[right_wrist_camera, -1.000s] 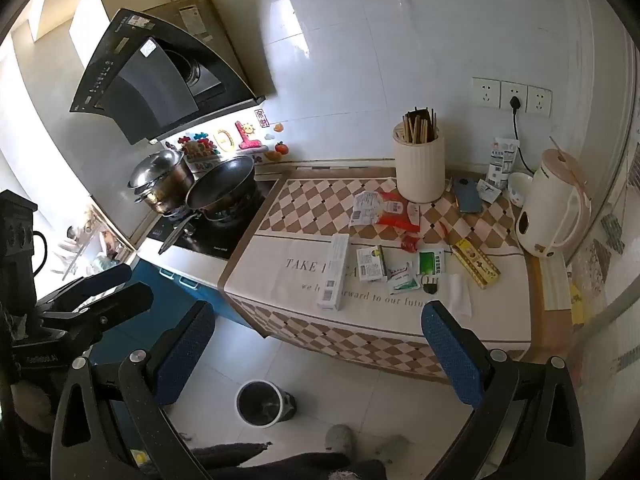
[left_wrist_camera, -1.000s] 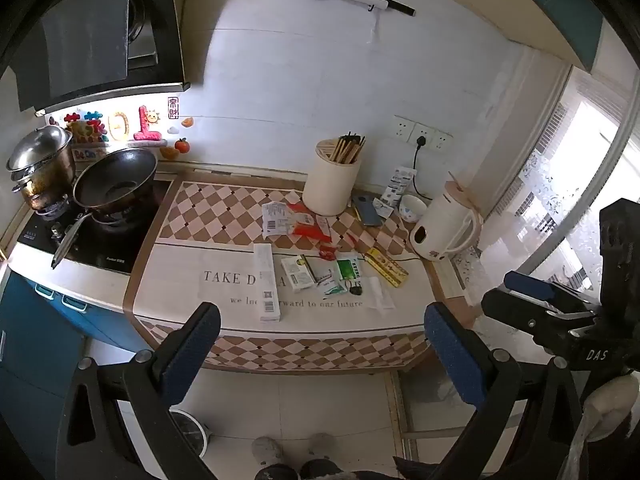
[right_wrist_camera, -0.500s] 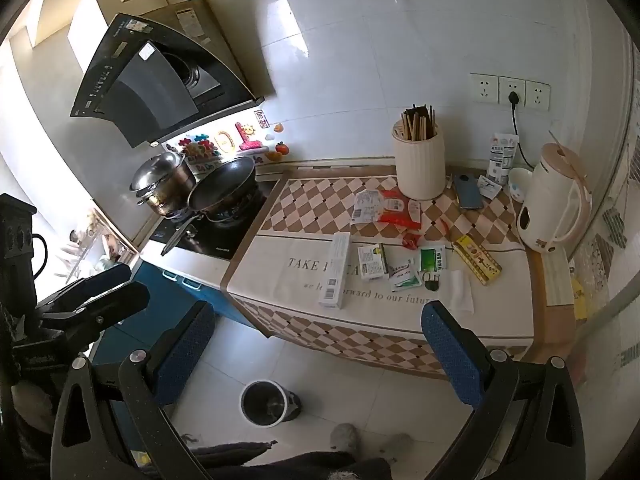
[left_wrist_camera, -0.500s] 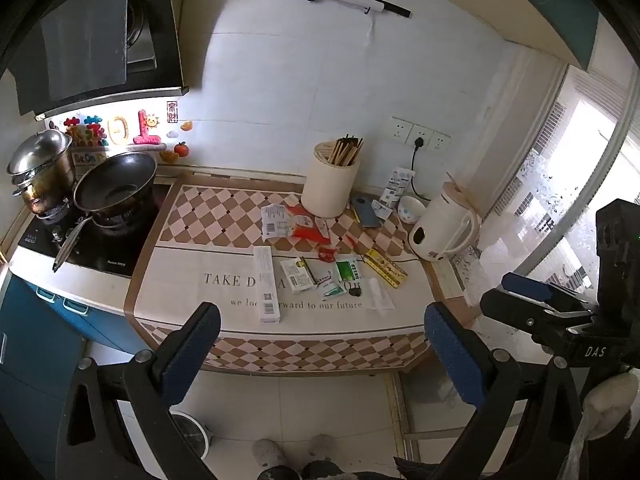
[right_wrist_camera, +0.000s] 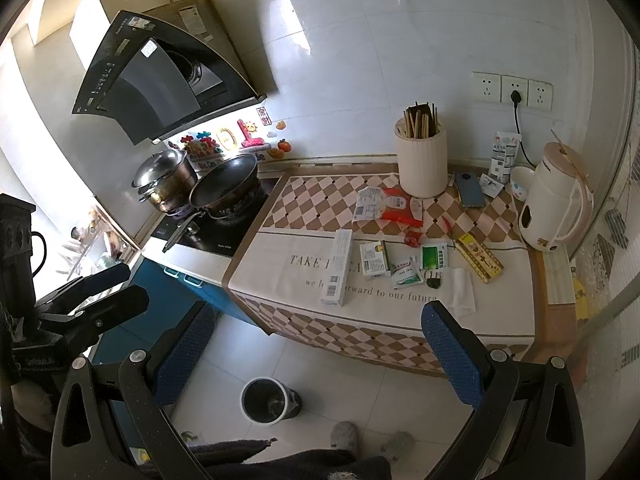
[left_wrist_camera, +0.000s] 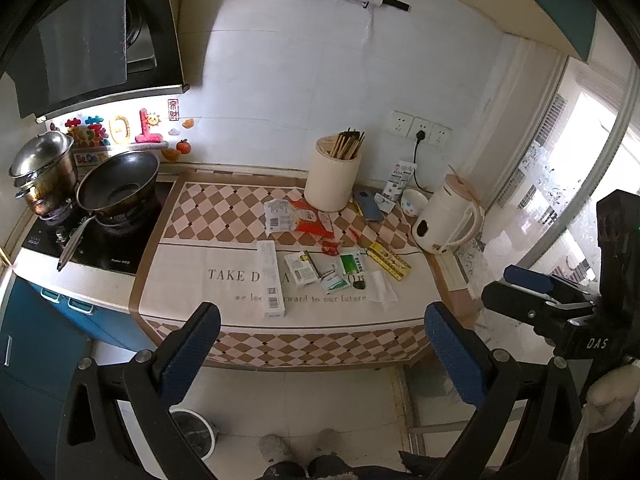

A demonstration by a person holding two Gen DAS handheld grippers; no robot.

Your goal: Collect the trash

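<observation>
Trash scattered on counter cloth ahead of my fingers, none touched. Long white box [right_wrist_camera: 337, 267] lies flat, nearest my left fingertip side. Small white-green carton [right_wrist_camera: 374, 259] just beside it. Green-white sachets [right_wrist_camera: 406, 274] and green packet [right_wrist_camera: 433, 257] in middle. Yellow box [right_wrist_camera: 478, 257] and white tissue [right_wrist_camera: 460, 291] toward right fingertip. Red-white wrappers [right_wrist_camera: 386, 208] farther back. Bin [right_wrist_camera: 265, 400] on floor below, between fingers, upright, open.

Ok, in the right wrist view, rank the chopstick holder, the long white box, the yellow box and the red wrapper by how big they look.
1. chopstick holder
2. long white box
3. yellow box, slimmer than the white one
4. red wrapper, small and crumpled

The holder stands farther back on the counter yet looks largest, so that rank seems safe.
</observation>
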